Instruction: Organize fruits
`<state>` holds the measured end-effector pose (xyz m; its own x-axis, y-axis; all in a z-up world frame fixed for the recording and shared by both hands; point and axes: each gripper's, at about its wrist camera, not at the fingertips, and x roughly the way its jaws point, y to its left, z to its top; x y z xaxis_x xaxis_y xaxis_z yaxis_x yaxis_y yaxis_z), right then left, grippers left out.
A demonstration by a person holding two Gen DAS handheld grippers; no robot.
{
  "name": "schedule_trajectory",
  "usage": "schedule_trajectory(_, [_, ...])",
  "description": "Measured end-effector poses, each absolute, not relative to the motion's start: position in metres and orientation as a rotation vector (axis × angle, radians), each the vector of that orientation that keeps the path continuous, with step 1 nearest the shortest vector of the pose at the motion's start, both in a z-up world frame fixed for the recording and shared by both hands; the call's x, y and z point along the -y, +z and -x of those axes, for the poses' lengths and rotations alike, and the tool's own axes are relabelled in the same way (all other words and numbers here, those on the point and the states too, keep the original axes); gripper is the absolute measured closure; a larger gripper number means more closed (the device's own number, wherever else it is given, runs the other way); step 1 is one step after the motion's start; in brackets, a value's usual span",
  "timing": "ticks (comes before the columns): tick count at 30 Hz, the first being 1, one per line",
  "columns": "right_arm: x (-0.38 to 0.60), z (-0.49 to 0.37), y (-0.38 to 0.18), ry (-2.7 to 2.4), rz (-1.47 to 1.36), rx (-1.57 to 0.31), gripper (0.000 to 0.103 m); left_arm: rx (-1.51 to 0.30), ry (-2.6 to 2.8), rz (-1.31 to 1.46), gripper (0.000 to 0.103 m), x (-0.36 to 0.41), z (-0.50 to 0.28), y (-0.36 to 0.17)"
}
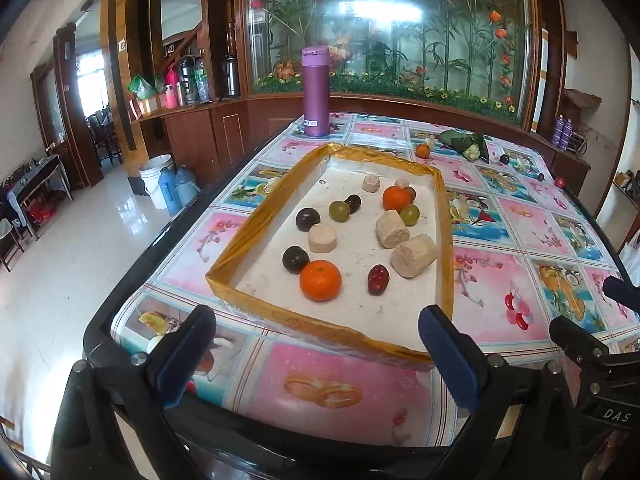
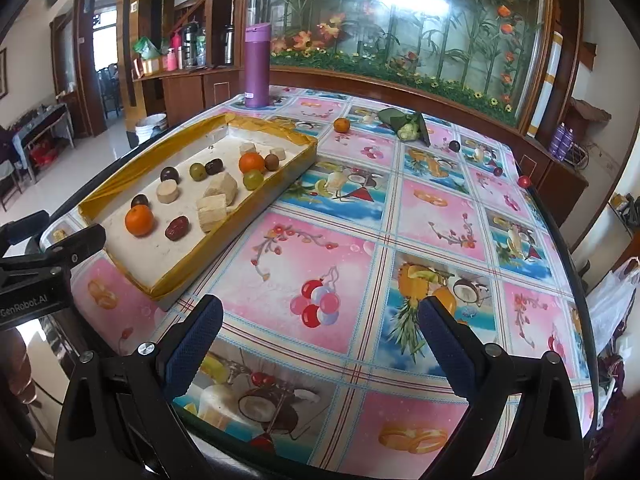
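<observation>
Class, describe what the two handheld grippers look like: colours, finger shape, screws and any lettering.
The left gripper and right gripper look alike: black frames with silver screws and two flat fingers padded in dark blue textured foam. White lettering shows: "GenRobot.AI" on the left gripper's body, "DAS" on the right's.

tray (image 2: 256,204): left on the table (image 2: 400,240), holding fruits
thermos (image 2: 257,66): behind the tray
loose tangerine (image 2: 341,125): far, right of the tray

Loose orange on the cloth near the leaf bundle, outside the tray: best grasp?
Grip the loose orange across its widest part, fingers on opposite sides, coming from above. It is round with no handle or edge, and sits alone on the flat tablecloth, clear of the leaf bundle and the tray. The right gripper is open, probably the easier reach.
</observation>
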<state>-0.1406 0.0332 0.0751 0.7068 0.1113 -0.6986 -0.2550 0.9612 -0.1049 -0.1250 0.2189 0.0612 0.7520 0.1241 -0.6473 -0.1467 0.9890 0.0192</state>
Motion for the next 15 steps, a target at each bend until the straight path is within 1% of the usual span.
schedule_trajectory(6, [-0.0348,0.1405,0.0744,0.207,0.205,-0.768,0.004,-0.702,0.150,0.020,0.000,-0.2165,0.1260,0.0625])
schedule_trajectory(12, [-0.0349,0.1411,0.0735,0.204,0.198,-0.776,0.004,-0.662,0.160,0.042,0.000,-0.2194,0.1303,0.0650])
schedule_trajectory(15, [-0.0351,0.1411,0.0745,0.203,0.195,-0.778,0.004,-0.680,0.148,0.063,0.000,-0.2221,0.1274,0.0648])
